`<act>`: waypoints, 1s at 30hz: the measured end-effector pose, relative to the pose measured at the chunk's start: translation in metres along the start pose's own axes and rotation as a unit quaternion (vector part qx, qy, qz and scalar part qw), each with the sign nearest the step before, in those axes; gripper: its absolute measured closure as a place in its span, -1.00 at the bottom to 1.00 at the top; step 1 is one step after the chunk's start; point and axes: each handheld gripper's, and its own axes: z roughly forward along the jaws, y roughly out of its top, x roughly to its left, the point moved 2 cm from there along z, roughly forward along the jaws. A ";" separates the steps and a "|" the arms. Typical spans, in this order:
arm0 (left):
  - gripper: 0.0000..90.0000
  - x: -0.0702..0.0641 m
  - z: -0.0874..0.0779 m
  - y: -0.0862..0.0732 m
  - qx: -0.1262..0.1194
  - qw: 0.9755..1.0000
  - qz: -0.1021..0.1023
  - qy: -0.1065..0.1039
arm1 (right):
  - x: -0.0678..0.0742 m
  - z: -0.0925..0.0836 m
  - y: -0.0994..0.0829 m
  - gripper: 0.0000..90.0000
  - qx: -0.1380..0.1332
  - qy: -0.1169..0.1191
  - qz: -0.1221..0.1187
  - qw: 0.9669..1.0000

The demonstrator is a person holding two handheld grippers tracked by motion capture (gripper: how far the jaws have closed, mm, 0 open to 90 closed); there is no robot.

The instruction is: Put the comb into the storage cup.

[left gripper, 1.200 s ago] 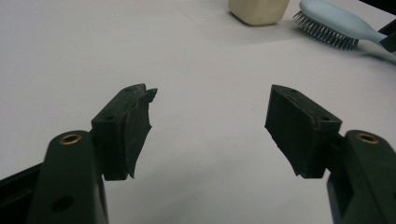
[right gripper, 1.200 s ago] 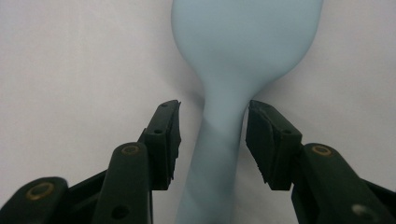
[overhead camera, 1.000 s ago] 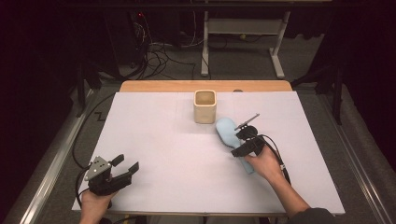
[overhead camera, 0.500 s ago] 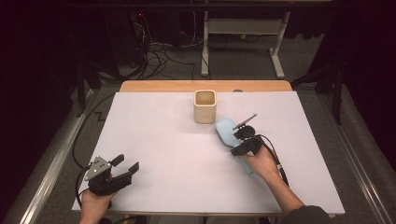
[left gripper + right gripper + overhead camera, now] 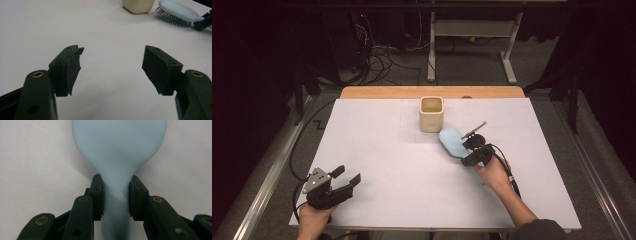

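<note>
The light blue hairbrush (image 5: 452,141) lay on the white table (image 5: 412,190) just beside the cream cup (image 5: 431,114), on the side nearer the person and a little toward the right hand, its oval head close to the cup's foot and its handle running away from the cup. In the left gripper view the brush (image 5: 178,13) rested bristles down on the sheet. The right gripper (image 5: 473,151) sat at the handle end of the brush, farther from the cup than the brush head, and its jaws had just been closing with the handle between them. In the right gripper view both pads (image 5: 98,195) of the right gripper (image 5: 115,196) stood against the narrow neck of the brush (image 5: 119,150), one on each side, pinching it where the handle widens into the head. The left gripper (image 5: 343,181) rested well apart from the cup, at the near left corner of the table, held low in the person's left hand (image 5: 314,220). Its jaws were spread wide with nothing between them, bare white table showing through the gap, and they pointed across the sheet toward the cup (image 5: 138,5) and the brush.
</note>
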 end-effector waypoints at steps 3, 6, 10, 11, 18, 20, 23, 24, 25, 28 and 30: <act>-0.30 0.000 0.000 0.000 0.000 1.000 0.001 -0.001 | 0.001 -0.001 -0.001 0.57 -0.002 -0.004 -0.005 1.000; -0.30 0.000 0.000 0.000 0.000 1.000 0.001 -0.001 | 0.001 -0.001 -0.001 0.57 -0.007 -0.005 -0.009 1.000; -0.32 0.000 0.001 0.000 0.002 1.000 0.000 -0.001 | 0.002 -0.003 -0.002 0.57 -0.009 -0.006 -0.014 1.000; -0.32 0.000 0.001 0.000 0.003 1.000 -0.001 0.002 | 0.002 -0.004 -0.003 0.57 -0.010 -0.005 -0.016 1.000; -0.33 0.000 0.001 0.000 0.002 1.000 -0.002 0.004 | 0.002 -0.008 -0.006 0.57 -0.021 -0.002 -0.020 1.000; -0.33 0.000 0.001 0.000 0.003 1.000 -0.002 0.004 | 0.002 -0.010 -0.007 0.57 -0.026 0.000 -0.021 0.999; -0.33 0.000 0.001 0.000 0.003 1.000 -0.002 0.004 | 0.003 -0.015 -0.009 0.57 -0.033 0.001 -0.025 0.999; -0.33 0.000 0.001 0.000 0.003 1.000 -0.003 0.004 | 0.003 -0.016 -0.010 0.57 -0.036 0.004 -0.024 0.999; -0.33 0.000 0.001 0.000 0.002 1.000 -0.003 0.004 | 0.003 -0.017 -0.010 0.57 -0.038 0.005 -0.025 0.999; -0.33 0.000 0.001 0.000 0.003 1.000 -0.003 0.004 | 0.004 -0.020 -0.013 0.57 -0.044 0.008 -0.025 0.999; -0.33 0.000 0.001 0.000 0.003 1.000 -0.003 0.004 | 0.004 -0.022 -0.014 0.57 -0.048 0.011 -0.025 0.998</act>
